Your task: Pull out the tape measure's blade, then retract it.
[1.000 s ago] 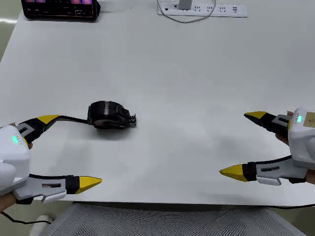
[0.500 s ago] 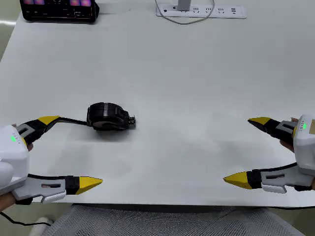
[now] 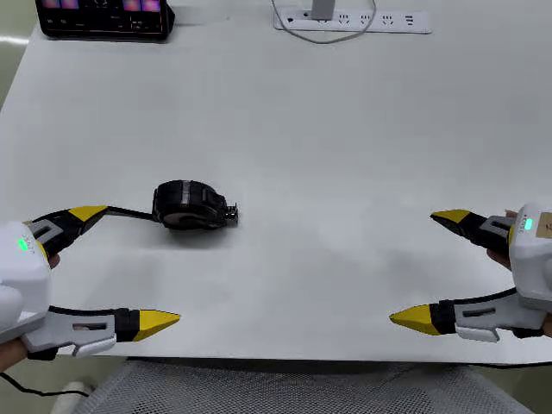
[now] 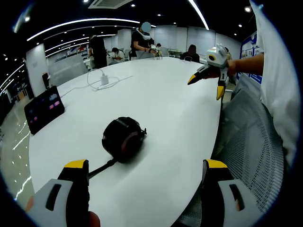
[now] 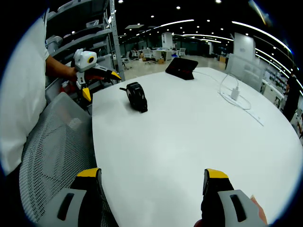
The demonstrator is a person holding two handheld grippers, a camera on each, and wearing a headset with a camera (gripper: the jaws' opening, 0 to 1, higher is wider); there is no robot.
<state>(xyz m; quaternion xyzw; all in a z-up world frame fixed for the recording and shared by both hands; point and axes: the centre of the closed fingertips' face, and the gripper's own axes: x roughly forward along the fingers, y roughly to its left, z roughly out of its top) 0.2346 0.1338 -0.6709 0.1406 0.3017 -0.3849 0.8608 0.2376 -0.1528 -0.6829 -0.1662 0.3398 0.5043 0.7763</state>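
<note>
A black tape measure [image 3: 191,204] lies on a white table [image 3: 345,129].
It sits at 9 o'clock, near the left gripper [image 3: 131,264], whose jaws are wide apart. The right gripper [image 3: 423,266], also apart, is at 4 o'clock by the near edge, with bare table between.

Head view looks down; gripper views face each other, sharing the tape measure [image 4: 124,138].

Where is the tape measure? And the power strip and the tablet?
tape measure [image 3: 191,203]: head view, top of its black case.
power strip [image 3: 392,18]: head view, its row of sockets.
tablet [image 3: 103,24]: head view, its dark lower part.
</note>
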